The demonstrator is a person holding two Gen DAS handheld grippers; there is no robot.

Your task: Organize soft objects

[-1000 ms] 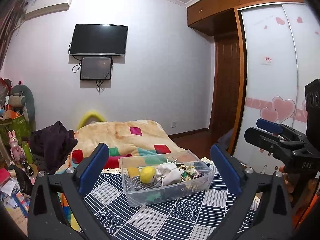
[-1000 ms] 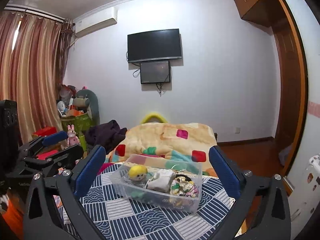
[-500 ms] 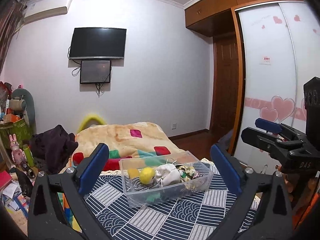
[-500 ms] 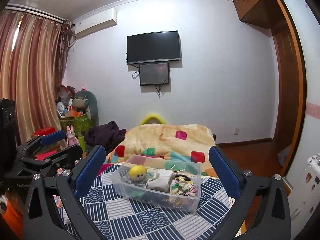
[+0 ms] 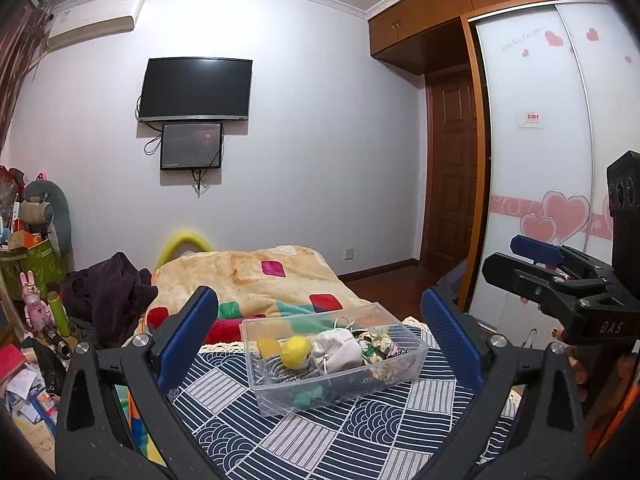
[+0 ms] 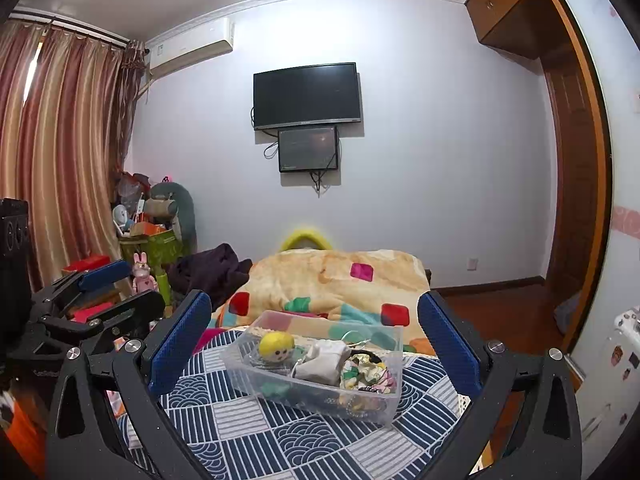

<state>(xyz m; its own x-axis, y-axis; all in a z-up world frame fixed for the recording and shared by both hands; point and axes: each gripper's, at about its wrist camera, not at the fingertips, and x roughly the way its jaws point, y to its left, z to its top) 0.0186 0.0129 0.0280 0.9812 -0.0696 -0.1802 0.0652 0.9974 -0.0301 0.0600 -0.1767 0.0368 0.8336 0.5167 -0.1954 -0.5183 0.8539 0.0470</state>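
Note:
A clear plastic bin [image 5: 304,394] [image 6: 320,396] sits on a blue patterned cloth [image 5: 320,440] [image 6: 280,440]. Inside lie a yellow-headed plush doll [image 5: 296,351] [image 6: 276,347], a white drawstring pouch [image 5: 338,350] [image 6: 324,364], a floral fabric piece [image 5: 378,344] [image 6: 362,370] and a green soft item [image 5: 308,396] [image 6: 276,388]. My left gripper [image 5: 320,338] is open and empty, held back from the bin. My right gripper [image 6: 314,336] is open and empty, also short of the bin. Each gripper shows in the other's view, the right one [image 5: 532,260] at the right edge, the left one [image 6: 104,284] at the left edge.
Behind the cloth is a bed with a beige patchwork blanket [image 5: 260,280] [image 6: 340,276] and dark clothes [image 5: 112,292]. Clutter and toys stand at the left [image 5: 36,300]. A wardrobe with heart decals [image 5: 560,160] is at the right. A TV [image 5: 196,90] hangs on the wall.
Both views have drifted slightly. The bin and its contents have not moved. Both grippers stay open.

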